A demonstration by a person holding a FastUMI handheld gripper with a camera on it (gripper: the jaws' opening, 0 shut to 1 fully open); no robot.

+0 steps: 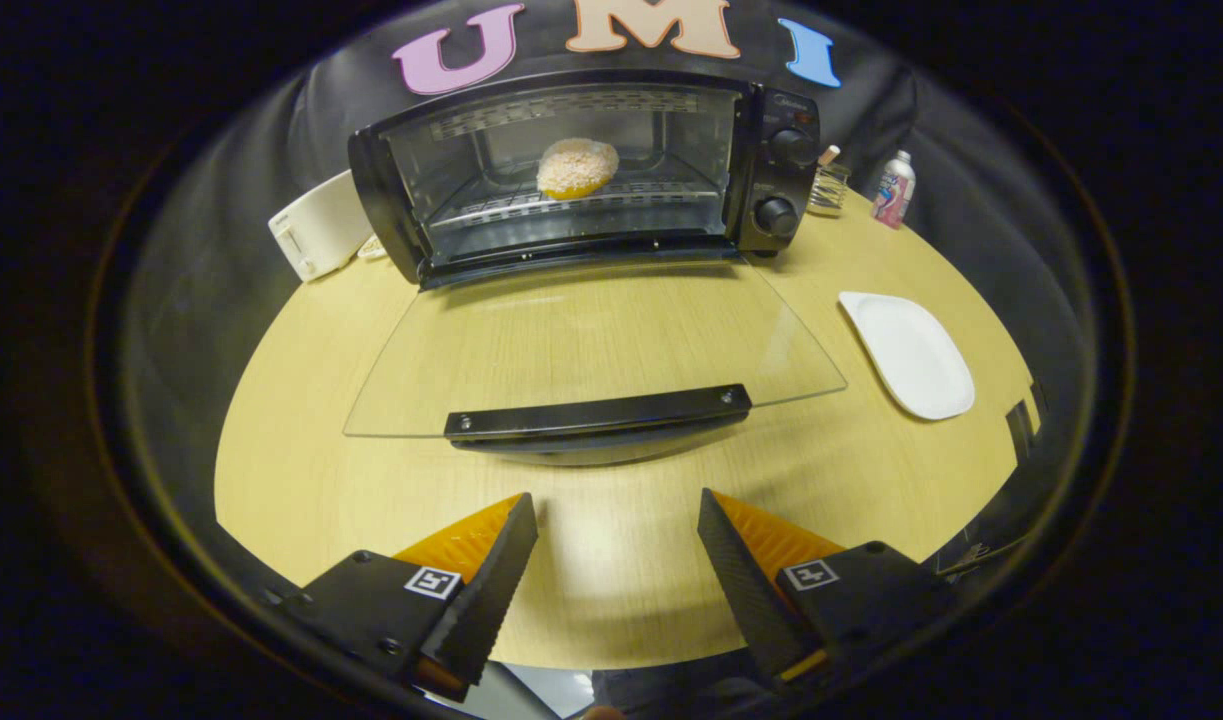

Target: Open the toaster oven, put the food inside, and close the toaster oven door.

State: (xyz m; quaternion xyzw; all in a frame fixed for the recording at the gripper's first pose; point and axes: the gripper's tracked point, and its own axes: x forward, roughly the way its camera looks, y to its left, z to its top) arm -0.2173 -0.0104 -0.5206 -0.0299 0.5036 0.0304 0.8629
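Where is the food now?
The food lies on the rack inside the open toaster oven, far beyond the open hand-held gripper.

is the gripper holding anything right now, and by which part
Nothing. The gripper is open and empty, short of the door handle.

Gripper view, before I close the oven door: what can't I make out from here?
- Knob settings on the toaster oven: the knobs are too small to read.
- The table under the open door: the black door handle hides a strip of it.
- The bottle and the jar beside the oven: too small to identify contents.
- The white appliance: partly behind the oven.
- The food on the rack: its underside.
The gripper is open, short of the handle.
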